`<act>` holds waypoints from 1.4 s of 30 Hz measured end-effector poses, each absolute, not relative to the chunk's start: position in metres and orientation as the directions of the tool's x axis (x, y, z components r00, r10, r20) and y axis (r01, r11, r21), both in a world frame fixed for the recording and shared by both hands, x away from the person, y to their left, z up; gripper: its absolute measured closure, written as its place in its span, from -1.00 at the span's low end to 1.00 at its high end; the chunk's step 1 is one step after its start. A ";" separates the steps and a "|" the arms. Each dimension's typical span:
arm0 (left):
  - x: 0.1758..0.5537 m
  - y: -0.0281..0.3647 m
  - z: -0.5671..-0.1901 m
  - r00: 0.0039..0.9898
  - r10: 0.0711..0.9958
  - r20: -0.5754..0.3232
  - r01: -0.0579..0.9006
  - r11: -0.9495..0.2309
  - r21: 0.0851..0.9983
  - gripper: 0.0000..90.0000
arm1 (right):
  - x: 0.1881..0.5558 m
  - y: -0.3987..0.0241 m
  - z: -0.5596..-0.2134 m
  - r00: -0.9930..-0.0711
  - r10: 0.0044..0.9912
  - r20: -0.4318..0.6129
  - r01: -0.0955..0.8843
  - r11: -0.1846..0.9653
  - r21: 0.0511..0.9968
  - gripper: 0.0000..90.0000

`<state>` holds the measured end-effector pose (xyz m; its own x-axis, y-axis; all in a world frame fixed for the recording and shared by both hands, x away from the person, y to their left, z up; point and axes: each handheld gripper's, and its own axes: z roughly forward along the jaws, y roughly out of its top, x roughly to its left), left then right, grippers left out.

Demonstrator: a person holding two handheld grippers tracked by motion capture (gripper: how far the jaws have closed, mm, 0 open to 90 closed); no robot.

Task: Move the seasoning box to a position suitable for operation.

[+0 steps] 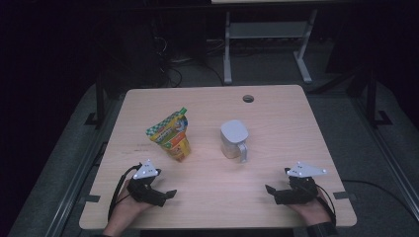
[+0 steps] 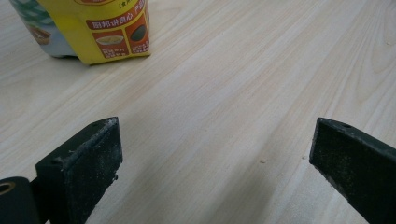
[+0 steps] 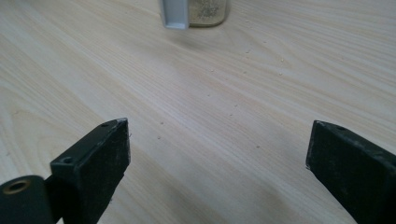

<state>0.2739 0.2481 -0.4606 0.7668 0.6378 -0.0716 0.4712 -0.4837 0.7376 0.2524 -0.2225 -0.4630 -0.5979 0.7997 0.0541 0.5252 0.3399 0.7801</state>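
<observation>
- The yellow-and-green pouch (image 1: 170,134) stands upright a little left of the bench's middle, its crimped top leaning toward the far edge. In the left gripper view its printed bottom (image 2: 100,32) sits at the upper left, resting on the wood.
- The lidded jug (image 1: 234,139) stands just right of the middle, well apart from the pouch, with its handle turned toward your near edge. In the right gripper view its handle and base (image 3: 194,13) sit at the top, straight ahead.
- Your left tongs (image 1: 165,195) rest near the near-left corner of the bench (image 1: 276,108), released, the jaws standing wide with bare wood between them. The pouch is near, ahead and slightly to the left of their line, not touching.
- Your right tongs (image 1: 274,192) rest near the near-right corner, also released and holding nothing. The jug is farther off than the pouch is from the left pair, and roughly on their line.
- I judge that you are at the very start: both pairs are parked at the near edge and neither thing is touched.
- The next move likely calls for a reach forward. Swing the left tongs a touch leftward to straddle the pouch low on its body, where it is stiffest; keep the right pair level and aim for the jug's handle or body, closing only once the jaws flank it.
</observation>
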 end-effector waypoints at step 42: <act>0.274 0.255 -0.460 0.755 0.648 -0.102 0.489 -0.453 0.746 -0.95 | 0.263 -0.200 -0.444 -0.626 0.773 0.100 0.526 0.325 0.786 -0.31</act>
<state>0.2736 0.2549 -0.4595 0.7551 0.6476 -0.1020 0.4889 -0.4526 0.7457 0.2631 -0.1998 -0.4438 -0.6263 0.7731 0.0998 0.5263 0.3249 0.7857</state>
